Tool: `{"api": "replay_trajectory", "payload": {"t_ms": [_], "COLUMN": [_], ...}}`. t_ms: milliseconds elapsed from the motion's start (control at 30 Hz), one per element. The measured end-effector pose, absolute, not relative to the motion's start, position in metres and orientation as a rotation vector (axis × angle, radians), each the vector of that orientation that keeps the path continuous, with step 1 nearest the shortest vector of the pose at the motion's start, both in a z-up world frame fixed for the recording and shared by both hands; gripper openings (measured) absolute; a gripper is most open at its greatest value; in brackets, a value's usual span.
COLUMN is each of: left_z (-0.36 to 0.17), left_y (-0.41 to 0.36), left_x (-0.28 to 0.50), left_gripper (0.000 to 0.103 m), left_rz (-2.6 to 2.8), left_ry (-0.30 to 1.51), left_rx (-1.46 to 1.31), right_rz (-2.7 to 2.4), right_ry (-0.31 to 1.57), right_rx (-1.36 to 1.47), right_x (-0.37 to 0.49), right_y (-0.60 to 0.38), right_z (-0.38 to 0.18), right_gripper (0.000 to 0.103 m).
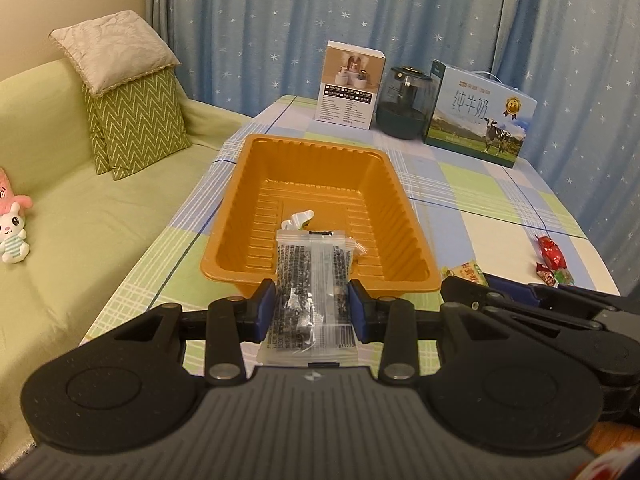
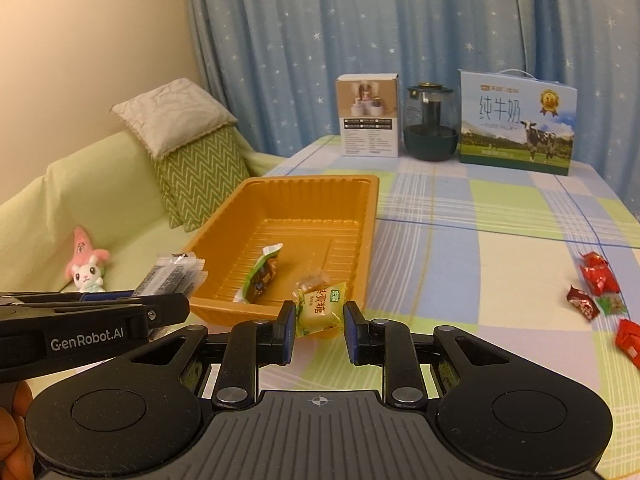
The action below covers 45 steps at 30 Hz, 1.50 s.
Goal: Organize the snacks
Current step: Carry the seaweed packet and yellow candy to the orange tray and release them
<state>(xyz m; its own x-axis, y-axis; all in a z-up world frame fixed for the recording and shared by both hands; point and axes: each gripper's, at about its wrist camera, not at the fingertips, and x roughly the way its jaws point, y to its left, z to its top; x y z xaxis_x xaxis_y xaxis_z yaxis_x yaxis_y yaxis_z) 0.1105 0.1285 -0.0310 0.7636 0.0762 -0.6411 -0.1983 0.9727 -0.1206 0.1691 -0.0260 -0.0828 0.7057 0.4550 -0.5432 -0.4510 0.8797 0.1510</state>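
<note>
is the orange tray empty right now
No, the orange tray already holds a green-wrapped snack and a small clear-wrapped candy.

Tray: an orange ribbed plastic tray lay on the checked cloth, long side running away from me, its near wall just ahead of my fingers.
Clear packet: a long transparent sachet of dark, printed contents was clamped between my left pads, its far end reaching over the tray's near rim.
Yellow packet: a small yellow-and-green wrapped sweet with red characters was pinched by my right pads, held at the tray's near right corner.
Snacks in tray: a green-and-brown wrapped piece lay on the floor near the front; a small clear-wrapped sweet lay beside it.
Loose sweets: several red-wrapped pieces lay on the cloth well right of the tray.
</note>
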Motion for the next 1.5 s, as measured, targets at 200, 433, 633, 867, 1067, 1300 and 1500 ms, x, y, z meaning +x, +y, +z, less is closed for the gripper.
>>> {"api": "replay_trajectory", "payload": {"t_ms": [200,433,633,867,1067,1300,1500], "left_z": [-0.032,-0.031,-0.035,-0.045,-0.049,-0.045,-0.038], "left_y": [0.134,0.14,0.157,0.167,0.181,0.197,0.209], "left_x": [0.117,0.143,0.173,0.201,0.194,0.17,0.154], "left_gripper": [0.035,0.035,0.035,0.034,0.034,0.039,0.042], "left_rz": [0.146,0.132,0.143,0.14,0.161,0.204,0.238], "left_ry": [0.682,0.672,0.678,0.676,0.671,0.654,0.64], "left_rx": [-0.191,-0.179,-0.157,-0.111,-0.146,-0.207,-0.237], "right_rz": [0.523,0.55,0.565,0.557,0.563,0.587,0.614], "right_ry": [0.603,0.615,0.639,0.669,0.681,0.687,0.665], "right_rx": [-0.008,-0.02,-0.021,-0.003,0.01,0.016,0.043], "right_x": [0.181,0.208,0.234,0.25,0.252,0.255,0.252], "right_y": [-0.017,-0.003,0.008,0.011,0.01,0.015,0.017], "right_z": [-0.082,-0.084,-0.089,-0.098,-0.1,-0.102,-0.1], "right_gripper": [0.025,0.026,0.026,0.025,0.026,0.026,0.066]}}
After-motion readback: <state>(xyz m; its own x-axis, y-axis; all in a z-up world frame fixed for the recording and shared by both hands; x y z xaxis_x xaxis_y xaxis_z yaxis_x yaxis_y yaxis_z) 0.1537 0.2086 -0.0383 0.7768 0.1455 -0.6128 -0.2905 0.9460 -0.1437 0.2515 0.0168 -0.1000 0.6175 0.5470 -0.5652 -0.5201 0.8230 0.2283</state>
